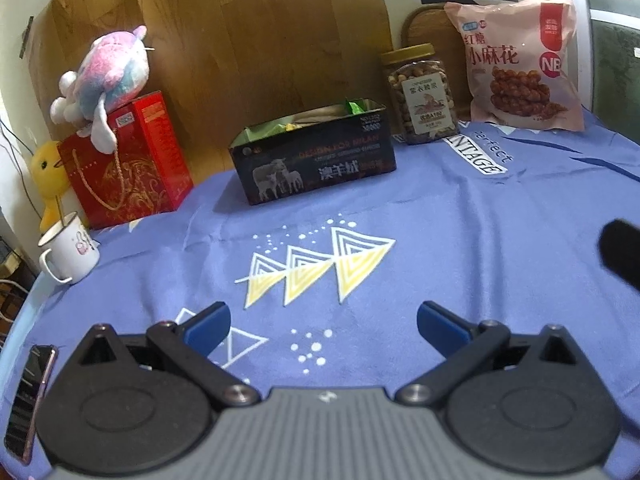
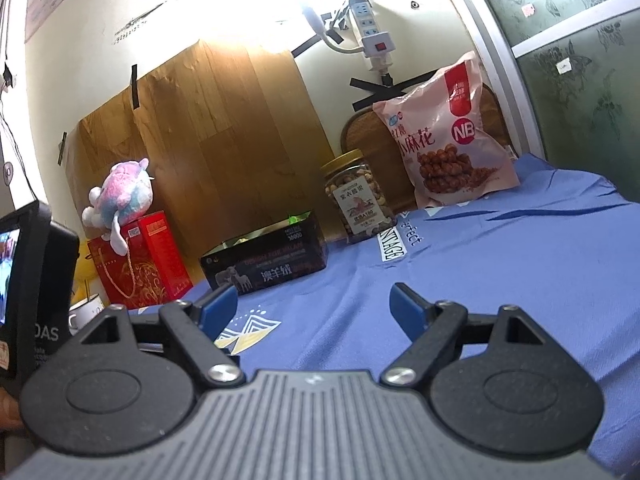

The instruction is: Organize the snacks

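Blue-padded grippers, both wide open and empty, hovering low over the blue cloth [image 1: 460, 216].
Left gripper [image 1: 323, 326] level, aimed at the box; right gripper [image 2: 314, 307] tilted, nothing between its jaws. Along the back, left to right: one mug [image 1: 72, 249], one red bag [image 1: 128, 168] under one plush [image 1: 108, 68], one black box [image 1: 316, 160] holding green packets, one nut jar [image 1: 420, 94], one pink snack bag [image 1: 520, 64].

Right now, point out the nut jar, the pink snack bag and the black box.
nut jar [image 1: 421, 98], left wrist view, on its label.
pink snack bag [image 1: 520, 68], left wrist view, bag front.
black box [image 2: 266, 266], right wrist view, front wall.
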Tool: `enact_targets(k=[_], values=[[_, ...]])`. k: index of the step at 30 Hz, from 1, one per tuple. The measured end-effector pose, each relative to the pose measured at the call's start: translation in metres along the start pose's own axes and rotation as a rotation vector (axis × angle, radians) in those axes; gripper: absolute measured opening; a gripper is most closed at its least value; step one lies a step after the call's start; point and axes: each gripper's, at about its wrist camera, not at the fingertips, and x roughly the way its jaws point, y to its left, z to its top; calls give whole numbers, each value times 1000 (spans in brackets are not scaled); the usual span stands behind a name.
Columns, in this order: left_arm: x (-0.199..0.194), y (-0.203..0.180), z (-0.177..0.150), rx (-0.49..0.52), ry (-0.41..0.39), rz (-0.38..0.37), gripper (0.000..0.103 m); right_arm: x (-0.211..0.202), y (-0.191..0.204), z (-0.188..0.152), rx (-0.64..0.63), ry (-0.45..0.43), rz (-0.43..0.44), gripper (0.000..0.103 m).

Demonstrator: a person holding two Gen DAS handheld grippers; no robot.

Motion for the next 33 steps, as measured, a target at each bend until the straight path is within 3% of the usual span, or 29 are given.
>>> enact_targets(k=[8,16,33], values=[[-5,9,11,-18,-44,38,103,-4,-13,9,35,-37,-30,85],[-3,15,16,-18,-57,78,103,5,-10,29,34,-3,41,85],[3,22,15,-12,-48,109,103,15,2,32,23,42,123,85]])
